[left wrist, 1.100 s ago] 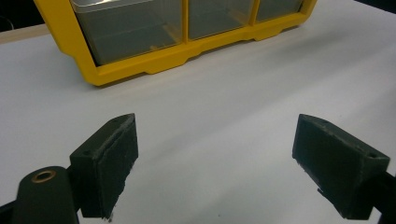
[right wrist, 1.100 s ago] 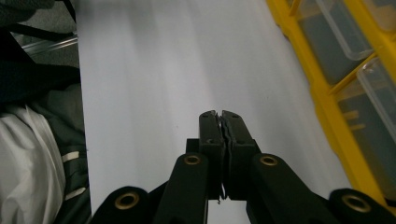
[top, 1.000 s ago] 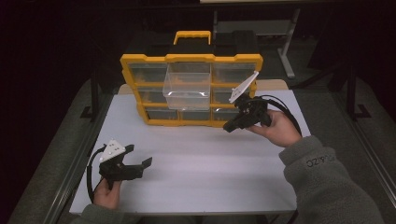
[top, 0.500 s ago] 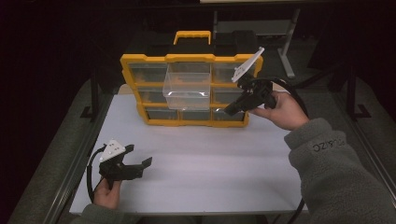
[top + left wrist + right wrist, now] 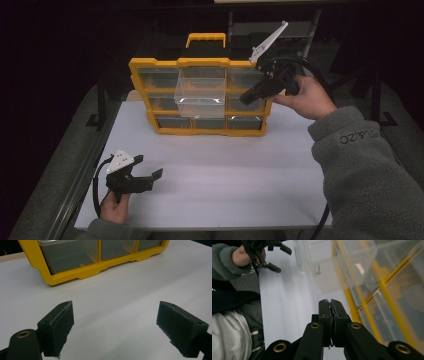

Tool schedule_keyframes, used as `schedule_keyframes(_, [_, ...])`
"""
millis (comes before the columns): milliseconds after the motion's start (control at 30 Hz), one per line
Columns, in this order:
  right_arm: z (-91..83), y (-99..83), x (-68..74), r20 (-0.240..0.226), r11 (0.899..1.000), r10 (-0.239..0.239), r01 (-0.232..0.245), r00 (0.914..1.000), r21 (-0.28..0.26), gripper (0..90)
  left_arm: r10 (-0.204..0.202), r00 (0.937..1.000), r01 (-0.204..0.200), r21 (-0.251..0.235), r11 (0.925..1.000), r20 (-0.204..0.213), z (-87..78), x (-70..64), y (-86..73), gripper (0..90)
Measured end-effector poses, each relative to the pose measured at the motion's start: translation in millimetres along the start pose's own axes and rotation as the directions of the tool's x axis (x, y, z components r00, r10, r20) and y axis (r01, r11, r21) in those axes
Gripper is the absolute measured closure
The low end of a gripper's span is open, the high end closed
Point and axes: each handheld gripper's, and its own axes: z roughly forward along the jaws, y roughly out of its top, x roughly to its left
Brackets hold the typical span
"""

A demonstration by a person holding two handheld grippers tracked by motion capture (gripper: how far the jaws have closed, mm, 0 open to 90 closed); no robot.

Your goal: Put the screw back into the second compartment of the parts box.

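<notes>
High view: a yellow-framed drawer cabinet (image 5: 200, 97) stands upright at the far side of the white worktop (image 5: 225, 185), its black top and yellow carry handle (image 5: 205, 39) merging into the dark background, so that the rear of the unit is hard to make out. One clear drawer (image 5: 200, 92) in the middle column is pulled forward out of the frame; its contents, if any, cannot be told through the glare. The right claw (image 5: 245, 99) is held raised at the right edge of the cabinet, level with the middle row, its tip just beside the drawer; whether it touches the frame cannot be told from above. In the right gripper view its two jaws lie pressed together with nothing between them, and the drawer appears blurred and cut off at the upper edge. The left claw (image 5: 150, 179) rests low on the near-left worktop, well apart from the cabinet; in the left gripper view its jaws stand wide apart over bare surface, with the bottom row of the cabinet cropped at the top. Compared with one second earlier, the right claw has risen from the bottom row and turned steeper, while the left claw and the drawer are unchanged.
</notes>
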Motion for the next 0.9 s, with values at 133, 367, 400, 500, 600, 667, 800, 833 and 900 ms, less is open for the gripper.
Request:
schedule_keyframes(133, [-7.7, 15.0, -0.7, 0.004, 1.000, -0.012, 0.012, 0.9999, -0.012, 87.1, -0.009, 1.0000, 0.009, 0.004, 1.0000, 0.001, 0.0, -0.3, -0.2, 13.9])
schedule_keyframes(367, [-9.2, 42.4, 1.8, 0.008, 0.999, -0.036, 0.036, 0.9993, -0.010, 87.0, -0.001, 1.0000, 0.001, 0.017, 0.9999, 0.000, -1.1, 1.0, -0.3, 13.9])
schedule_keyframes(400, [-8.1, 45.1, 1.9, 0.009, 0.999, -0.038, 0.038, 0.9992, -0.010, 87.0, -0.003, 1.0000, 0.003, 0.015, 0.9999, 0.001, -0.8, 0.9, -0.4, 13.9])
schedule_keyframes(500, [-1.5, 56.5, 2.1, -0.001, 0.999, -0.051, 0.051, 0.9987, -0.009, 86.9, 0.001, 1.0000, -0.001, 0.019, 0.9998, 0.002, -1.2, 1.2, -0.5, 13.9])
schedule_keyframes(600, [7.7, 65.8, 2.8, -0.006, 0.998, -0.065, 0.065, 0.9979, -0.005, 86.9, 0.001, 1.0000, -0.001, 0.019, 0.9998, 0.000, -1.5, 1.3, -0.5, 13.9])
schedule_keyframes(667, [14.3, 70.5, 2.7, -0.015, 0.998, -0.067, 0.067, 0.9977, -0.008, 86.8, -0.006, 1.0000, 0.006, 0.015, 0.9999, 0.003, -1.2, 1.0, -0.8, 13.9])
schedule_keyframes(800, [26.7, 76.2, 1.4, -0.022, 0.998, -0.056, 0.056, 0.9982, 0.004, 86.8, 0.015, 0.9999, -0.015, 0.018, 0.9997, 0.002, -1.9, 1.5, -0.2, 13.9])
schedule_keyframes(833, [30.8, 77.5, 0.8, -0.023, 0.998, -0.056, 0.056, 0.9982, 0.011, 86.7, 0.013, 0.9999, -0.014, 0.017, 0.9998, 0.002, -2.0, 1.5, -0.3, 13.9])
schedule_keyframes(900, [36.5, 79.3, -0.1, -0.027, 0.998, -0.058, 0.058, 0.9979, 0.010, 86.6, 0.001, 1.0000, -0.001, 0.006, 1.0000, 0.005, -1.5, 0.7, -0.6, 13.9])
